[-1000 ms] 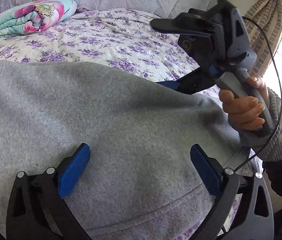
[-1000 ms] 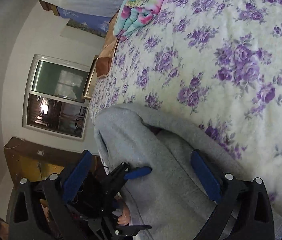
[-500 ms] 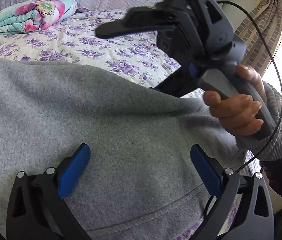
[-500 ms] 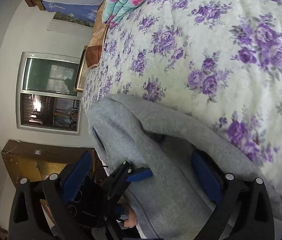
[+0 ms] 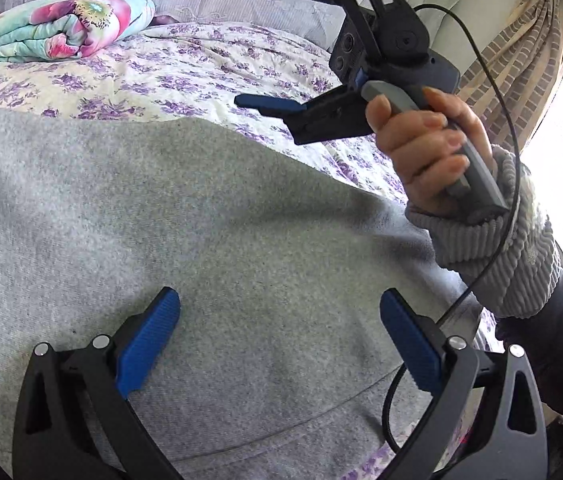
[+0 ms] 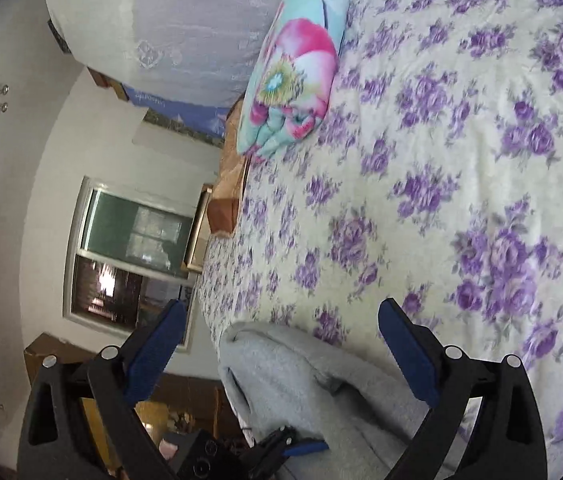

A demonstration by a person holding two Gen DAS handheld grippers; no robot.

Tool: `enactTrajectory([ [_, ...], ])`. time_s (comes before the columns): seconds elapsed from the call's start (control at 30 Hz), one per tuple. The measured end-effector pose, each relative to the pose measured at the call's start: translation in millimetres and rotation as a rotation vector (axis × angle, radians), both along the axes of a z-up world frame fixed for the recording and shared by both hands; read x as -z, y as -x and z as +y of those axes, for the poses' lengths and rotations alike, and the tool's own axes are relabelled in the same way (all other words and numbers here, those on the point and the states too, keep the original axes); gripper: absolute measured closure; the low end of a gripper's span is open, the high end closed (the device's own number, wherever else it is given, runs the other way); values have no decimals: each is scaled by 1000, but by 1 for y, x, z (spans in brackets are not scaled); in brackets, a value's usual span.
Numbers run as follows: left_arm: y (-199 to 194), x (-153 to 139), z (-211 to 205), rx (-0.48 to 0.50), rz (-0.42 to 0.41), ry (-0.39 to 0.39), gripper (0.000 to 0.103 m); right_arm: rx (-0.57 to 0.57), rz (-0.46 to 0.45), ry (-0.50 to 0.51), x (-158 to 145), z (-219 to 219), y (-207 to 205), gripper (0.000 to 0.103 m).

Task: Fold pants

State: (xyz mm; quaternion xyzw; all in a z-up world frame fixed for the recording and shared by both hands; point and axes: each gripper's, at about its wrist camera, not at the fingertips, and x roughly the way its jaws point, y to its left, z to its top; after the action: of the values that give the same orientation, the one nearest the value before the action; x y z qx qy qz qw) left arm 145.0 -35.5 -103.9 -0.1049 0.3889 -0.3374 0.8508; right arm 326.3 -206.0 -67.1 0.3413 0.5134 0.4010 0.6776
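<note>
Grey fleece pants (image 5: 201,248) lie spread over the flowered bed, filling most of the left wrist view, with a stitched seam near my fingers. My left gripper (image 5: 281,344) hovers open just above the fabric, holding nothing. My right gripper (image 5: 253,44), held by a hand (image 5: 425,152), is lifted clear above the pants' far edge, jaws wide open. In the right wrist view that gripper (image 6: 281,356) is open over a folded edge of the pants (image 6: 301,380).
The bed sheet (image 6: 461,160) with purple flowers stretches beyond the pants. A folded floral quilt (image 5: 57,28) rests near the headboard. A striped curtain (image 5: 513,60) and bright window are at the right. The bed's edge, a window and wooden furniture (image 6: 53,352) show in the right wrist view.
The right gripper has risen off the pants' edge and tilted toward the headboard, its fingers now free of the fabric. My left gripper has stayed open in the same place.
</note>
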Motion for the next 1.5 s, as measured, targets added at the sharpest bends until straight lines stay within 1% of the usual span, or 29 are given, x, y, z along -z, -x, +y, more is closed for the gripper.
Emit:
enactTrajectory([
  [0.1,0,0,1,1,0,6,5,-117,-1,75,5,21,22,5],
  [0.2,-1,0,1,1,1,7,5,-189,-5,206,14,37,30,5],
  [0.3,-1,0,1,1,1,8,5,-320,51,248,30,55,28,4],
  [0.37,-1,0,2,1,1,8,5,-389,56,257,34,66,32,3],
  [0.4,-1,0,2,1,1,8,5,-387,54,251,33,68,31,3],
  [0.43,-2,0,2,2,1,9,5,-371,60,210,31,68,28,3],
  [0.5,-2,0,2,2,1,10,5,-321,74,73,25,63,21,3],
  [0.57,-3,0,3,2,2,10,5,-251,72,-39,20,53,13,3],
  [0.63,-4,0,4,1,0,12,5,-176,103,-116,27,41,7,3],
  [0.67,-4,0,4,2,2,15,5,-147,122,-132,33,37,4,4],
  [0.73,-4,0,5,1,4,18,5,-90,154,-127,46,29,0,10],
  [0.8,-5,0,5,0,6,17,5,-56,163,-95,57,22,-3,26],
  [0.83,-5,0,5,-1,8,16,5,-51,160,-74,60,19,-4,31],
  [0.87,-5,0,5,-1,9,17,5,-55,150,-46,62,17,-5,42],
  [0.9,-5,0,5,-1,9,18,5,-59,136,-6,62,16,-5,57],
  [0.93,-4,0,5,-1,9,18,5,-59,115,42,61,16,-3,65],
  [0.97,-3,0,5,-1,9,18,5,-62,83,92,60,17,1,77],
  [1.0,-3,0,4,-2,9,18,5,-65,34,162,55,17,5,84],
  [1.07,-3,0,4,-2,10,19,5,-81,-91,276,41,20,17,84],
  [1.13,-4,1,5,-2,10,22,5,-87,-249,425,20,25,32,84],
  [1.17,-4,0,5,-2,9,23,5,-77,-320,484,10,26,39,77],
  [1.2,-5,1,5,-2,9,24,5,-47,-391,556,-1,25,47,61],
  [1.23,-5,1,6,-2,9,24,5,-4,-453,615,-11,22,54,56],
  [1.27,-5,1,6,-1,9,24,5,34,-505,651,-20,20,63,56],
  [1.3,-5,1,5,-1,9,25,5,39,-548,652,-28,20,74,56],
  [1.33,-5,1,6,-2,9,26,5,14,-572,640,-31,24,84,56],
  [1.4,-4,1,6,-2,9,28,5,-55,-594,656,-28,37,103,56],
  [1.43,-4,1,6,-3,8,29,5,-90,-583,659,-23,43,108,56],
  [1.5,-3,1,6,-5,7,29,5,-137,-523,671,-5,54,106,58],
])
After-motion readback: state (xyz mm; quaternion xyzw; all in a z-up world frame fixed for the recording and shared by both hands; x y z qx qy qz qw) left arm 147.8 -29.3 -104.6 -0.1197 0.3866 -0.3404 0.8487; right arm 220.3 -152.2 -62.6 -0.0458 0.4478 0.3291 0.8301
